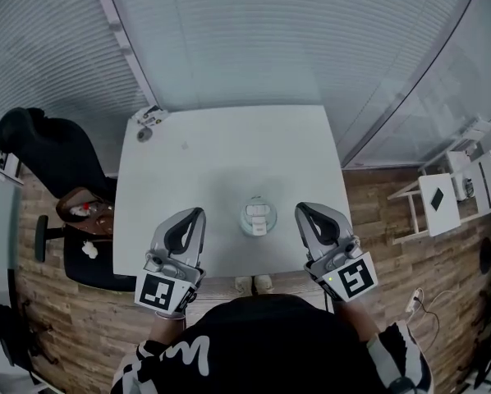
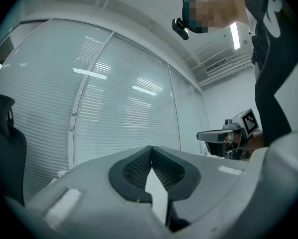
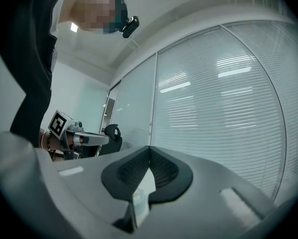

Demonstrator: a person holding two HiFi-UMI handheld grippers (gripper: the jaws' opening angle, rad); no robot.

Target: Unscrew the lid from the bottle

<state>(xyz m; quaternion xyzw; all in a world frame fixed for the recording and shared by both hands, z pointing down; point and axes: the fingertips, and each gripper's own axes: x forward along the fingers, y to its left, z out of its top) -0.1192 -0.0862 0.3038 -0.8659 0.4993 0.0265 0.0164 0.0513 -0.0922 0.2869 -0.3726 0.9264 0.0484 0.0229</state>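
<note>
Seen from above in the head view, a small clear bottle (image 1: 258, 217) with a white lid stands upright near the front edge of the white table (image 1: 229, 154). My left gripper (image 1: 197, 213) hovers just left of it and my right gripper (image 1: 302, 210) just right of it; neither touches the bottle. The jaws of both are pressed together with nothing between them. In the left gripper view the left gripper (image 2: 150, 148) points level over the table, with the right gripper (image 2: 227, 136) off to its right. The right gripper view has the right gripper (image 3: 149, 148) shut too, and the left gripper (image 3: 75, 138) at its left.
A black office chair (image 1: 48, 150) stands left of the table. Small objects (image 1: 149, 118) lie at the table's far left corner. A white rack (image 1: 452, 191) stands on the wooden floor to the right. Glass walls with blinds (image 1: 254, 39) close off the far side.
</note>
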